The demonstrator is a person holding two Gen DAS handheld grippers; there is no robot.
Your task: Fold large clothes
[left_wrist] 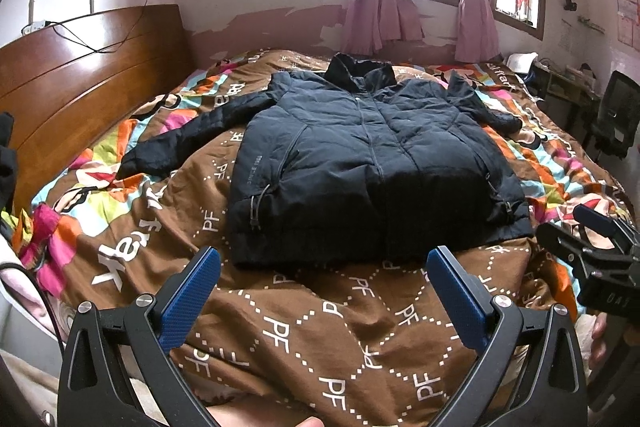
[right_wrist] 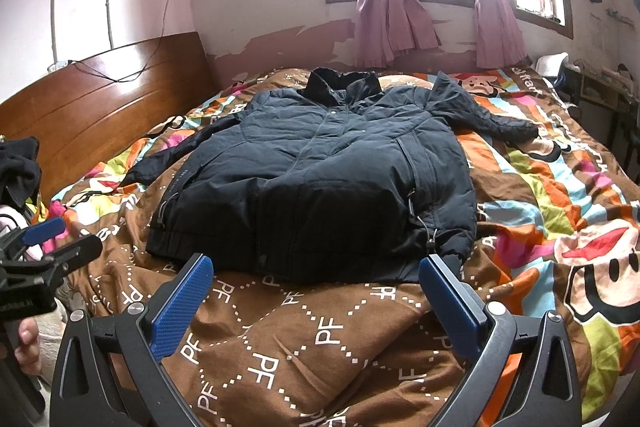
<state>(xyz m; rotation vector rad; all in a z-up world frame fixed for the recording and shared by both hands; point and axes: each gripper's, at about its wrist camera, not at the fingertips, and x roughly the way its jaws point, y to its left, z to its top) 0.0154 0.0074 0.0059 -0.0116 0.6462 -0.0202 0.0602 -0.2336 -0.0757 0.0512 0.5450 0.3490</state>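
Observation:
A dark navy padded jacket (left_wrist: 360,155) (right_wrist: 320,179) lies face up on the bed, zipped, collar toward the window, both sleeves spread out sideways. My left gripper (left_wrist: 324,259) hangs open just short of the jacket's hem, nothing between its blue pads. My right gripper (right_wrist: 316,267) is also open with nothing in it, level with the hem's right half. Each gripper shows at the edge of the other's view: the right gripper (left_wrist: 588,231) at the right side, the left gripper (right_wrist: 48,239) at the left side.
A brown and multicoloured patterned quilt (left_wrist: 328,331) covers the bed. A wooden headboard (left_wrist: 80,75) stands on the left, with dark clothes (right_wrist: 20,167) piled beside it. Pink curtains (left_wrist: 384,7) hang at the far window. A desk and chair (left_wrist: 616,115) stand at the right.

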